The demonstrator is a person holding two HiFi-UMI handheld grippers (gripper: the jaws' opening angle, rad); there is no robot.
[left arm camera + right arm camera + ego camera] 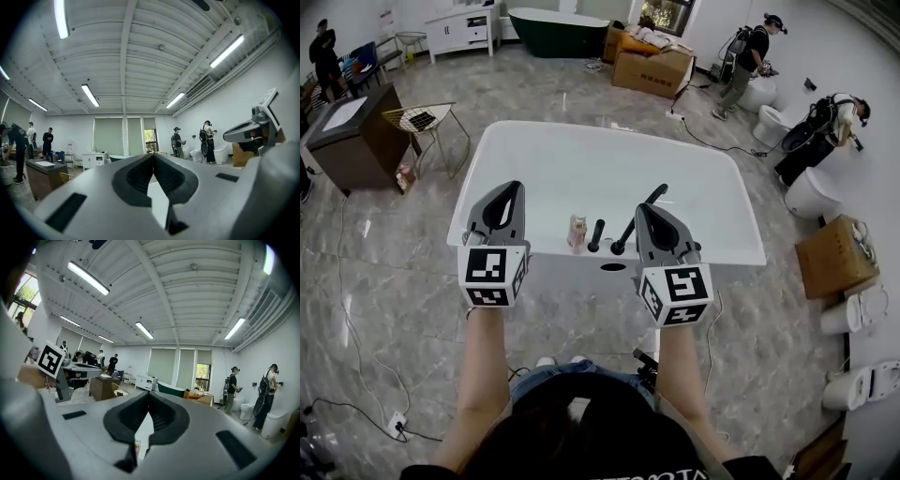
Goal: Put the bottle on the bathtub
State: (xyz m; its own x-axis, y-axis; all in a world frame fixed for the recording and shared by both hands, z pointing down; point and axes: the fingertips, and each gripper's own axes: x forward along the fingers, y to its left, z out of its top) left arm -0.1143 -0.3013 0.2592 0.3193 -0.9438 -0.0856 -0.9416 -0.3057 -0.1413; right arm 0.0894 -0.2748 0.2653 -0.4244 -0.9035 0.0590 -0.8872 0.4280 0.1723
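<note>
A small pinkish bottle (577, 232) stands upright on the near rim of the white bathtub (534, 150), just left of the black tap handles (597, 234). My left gripper (514, 187) is held above the tub's near left rim, left of the bottle, shut and empty. My right gripper (644, 208) is held to the right of the taps, also shut and empty. In the left gripper view the left gripper (153, 153) points out over the room with its jaws closed tip to tip. The right gripper (149, 393) shows the same, and a sliver of the bottle (137, 445) shows below its jaws.
A black spout (654, 195) rises behind the taps. A wire chair (422, 119) and a dark desk (347, 131) stand at the left. Cardboard boxes (652, 67), a dark green tub (558, 30), toilets (811, 192) and people are around. Cables (356, 356) lie on the floor.
</note>
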